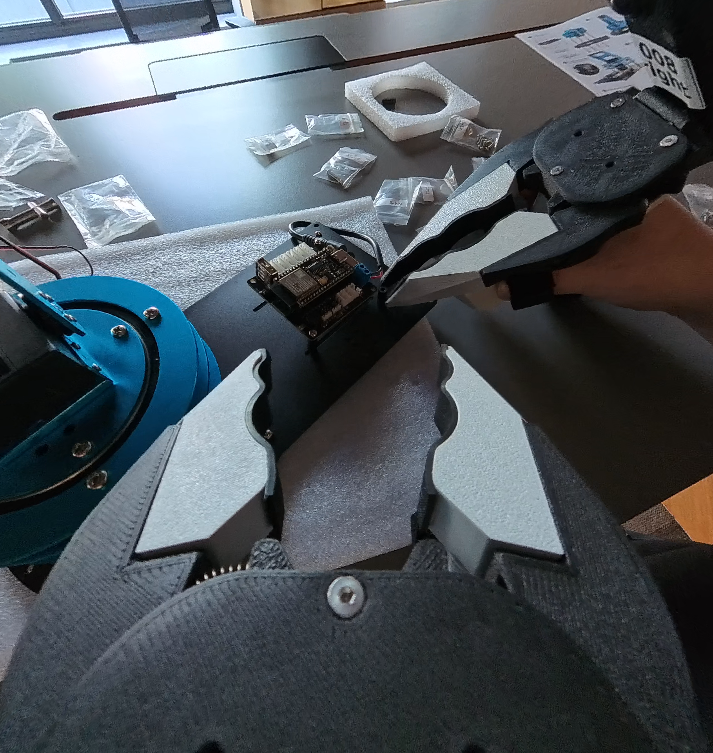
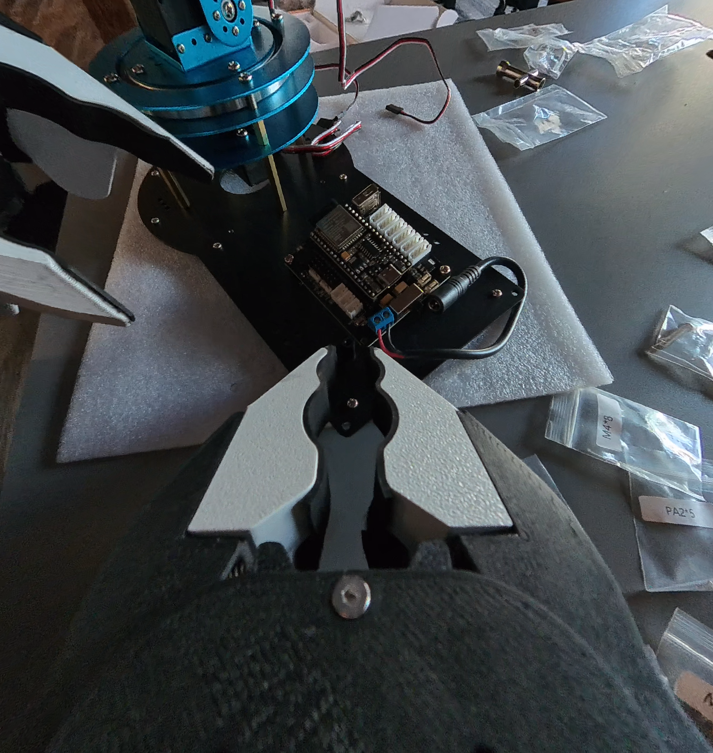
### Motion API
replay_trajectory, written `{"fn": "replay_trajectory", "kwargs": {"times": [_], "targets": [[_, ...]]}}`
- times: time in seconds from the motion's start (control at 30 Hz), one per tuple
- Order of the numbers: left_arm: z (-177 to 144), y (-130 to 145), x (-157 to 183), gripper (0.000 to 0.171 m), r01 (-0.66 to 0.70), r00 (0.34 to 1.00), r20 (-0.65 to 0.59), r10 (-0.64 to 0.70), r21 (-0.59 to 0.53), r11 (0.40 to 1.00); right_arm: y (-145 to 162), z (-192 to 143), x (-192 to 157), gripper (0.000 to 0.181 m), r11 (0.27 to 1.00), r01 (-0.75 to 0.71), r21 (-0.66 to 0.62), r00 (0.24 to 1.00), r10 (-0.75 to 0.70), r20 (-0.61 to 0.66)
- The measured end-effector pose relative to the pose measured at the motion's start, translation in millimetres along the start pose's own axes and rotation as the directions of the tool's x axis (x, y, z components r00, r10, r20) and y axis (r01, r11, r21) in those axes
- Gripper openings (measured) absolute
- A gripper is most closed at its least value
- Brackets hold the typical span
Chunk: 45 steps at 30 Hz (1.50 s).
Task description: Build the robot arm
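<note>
A black base plate (image 1: 306, 387) lies on a white foam sheet (image 1: 358, 468). It carries a circuit board (image 1: 310, 281) and a blue turntable (image 1: 114, 366) with a servo bracket. My left gripper (image 1: 354, 358) is open and empty, hovering over the plate's near edge and the foam, next to the turntable. My right gripper (image 2: 351, 352) is shut on the corner of the base plate (image 2: 348, 411), just by the board's blue terminal block (image 2: 383, 318) and the black power lead (image 2: 489, 346). The right gripper also shows in the left wrist view (image 1: 387, 291), and the left gripper in the right wrist view (image 2: 171, 244).
Several small clear bags of hardware (image 2: 623, 444) lie on the dark table (image 1: 183, 163) right of the foam. A white foam ring (image 1: 411, 102) and a printed sheet (image 1: 582, 53) lie at the far side. Loose servo wires (image 2: 407, 89) and metal standoffs (image 2: 521, 77) lie behind the turntable. There is about 9 centimetres between the tips of the two grippers.
</note>
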<state>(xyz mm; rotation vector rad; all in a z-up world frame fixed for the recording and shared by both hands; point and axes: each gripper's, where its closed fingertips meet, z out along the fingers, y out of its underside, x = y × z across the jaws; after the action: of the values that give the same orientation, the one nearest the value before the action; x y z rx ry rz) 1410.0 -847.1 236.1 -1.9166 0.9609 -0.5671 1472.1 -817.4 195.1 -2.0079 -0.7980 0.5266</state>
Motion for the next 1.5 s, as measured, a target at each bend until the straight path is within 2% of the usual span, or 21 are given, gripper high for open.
{"fn": "replay_trajectory", "kwargs": {"times": [0.17, 0.27, 0.33, 0.43, 0.5, 0.57, 0.7, 0.83, 0.97, 1.1, 1.27, 1.37, 1.43, 1.5], "targets": [[0.3, 0.3, -0.6, 0.08, 0.001, 1.0, -0.003, -0.001, -0.007, 1.0, -1.1, -5.8, -1.0, 0.014, 1.0, -0.007, 0.023, 1.0, 0.007, 0.01], [-2.0, -0.9, 2.4, 0.079, 0.004, 1.0, -0.017, -0.004, 0.005, 1.0, -17.8, -20.7, -12.1, 0.015, 0.993, -0.006, 0.114, 0.999, 0.0, 0.049], [-4.6, -2.1, 7.1, 0.078, -0.005, 0.999, -0.038, 0.005, 0.019, 1.0, -34.9, -46.9, -8.6, 0.015, 0.98, 0.006, 0.2, 1.0, -0.004, -0.01], [-8.6, -1.7, 17.8, 0.076, -0.031, 0.996, -0.084, 0.036, 0.054, 0.998, -45.9, -110.5, 8.9, 0.015, 0.942, 0.035, 0.334, 0.982, 0.029, -0.185], [-10.6, -0.8, 28.1, 0.074, -0.039, 0.991, -0.128, 0.05, 0.086, 0.995, -36.3, -156.9, 20.4, 0.016, 0.922, 0.047, 0.385, 0.951, 0.076, -0.299], [-11.4, -0.3, 40.3, 0.073, -0.048, 0.982, -0.177, 0.07, 0.121, 0.991, -13.0, -195.4, 29.4, 0.024, 0.93, 0.042, 0.364, 0.907, 0.118, -0.405], [-10.2, -3.5, 63.6, 0.066, -0.079, 0.958, -0.257, 0.126, 0.186, 0.979, 44.2, -240.0, 34.8, 0.041, 0.962, -0.043, 0.27, 0.82, 0.189, -0.541], [-5.0, -10.1, 84.0, 0.064, -0.021, 0.936, -0.34, 0.088, 0.198, 0.98, 70.1, -246.7, 26.9, 0.044, 0.944, -0.138, 0.298, 0.82, 0.278, -0.5], [5.5, -14.8, 96.5, 0.06, -0.033, 0.945, -0.313, 0.09, 0.185, 0.982, 86.4, -260.0, 47.5, 0.041, 0.959, -0.143, 0.246, 0.812, 0.255, -0.524], [17.1, -28.8, 116.9, 0.057, -0.045, 0.958, -0.271, 0.094, 0.181, 0.982, 99.5, -299.7, 78.2, 0.033, 0.974, -0.099, 0.205, 0.808, 0.199, -0.555], [38.3, -57.3, 145.5, 0.052, -0.051, 0.979, -0.182, 0.09, 0.206, 0.977, 136.5, -371.3, 111.1, 0.028, 0.996, -0.068, 0.051, 0.823, 0.084, -0.562], [53.8, -74.7, 158.9, 0.05, -0.045, 0.989, -0.125, 0.073, 0.214, 0.976, 160.3, -400.7, 119.9, 0.028, 0.996, -0.09, -0.018, 0.869, 0.069, -0.49], [60.9, -87.0, 167.9, 0.05, -0.018, 0.992, -0.115, 0.045, 0.229, 0.973, 166.2, -401.7, 128.6, 0.027, 0.995, -0.097, -0.022, 0.898, 0.078, -0.434], [66.4, -96.3, 174.1, 0.049, 0.002, 0.995, -0.099, 0.022, 0.238, 0.971, 149.6, -381.4, 137.2, 0.027, 0.993, -0.104, 0.053, 0.933, 0.115, -0.342]]}}
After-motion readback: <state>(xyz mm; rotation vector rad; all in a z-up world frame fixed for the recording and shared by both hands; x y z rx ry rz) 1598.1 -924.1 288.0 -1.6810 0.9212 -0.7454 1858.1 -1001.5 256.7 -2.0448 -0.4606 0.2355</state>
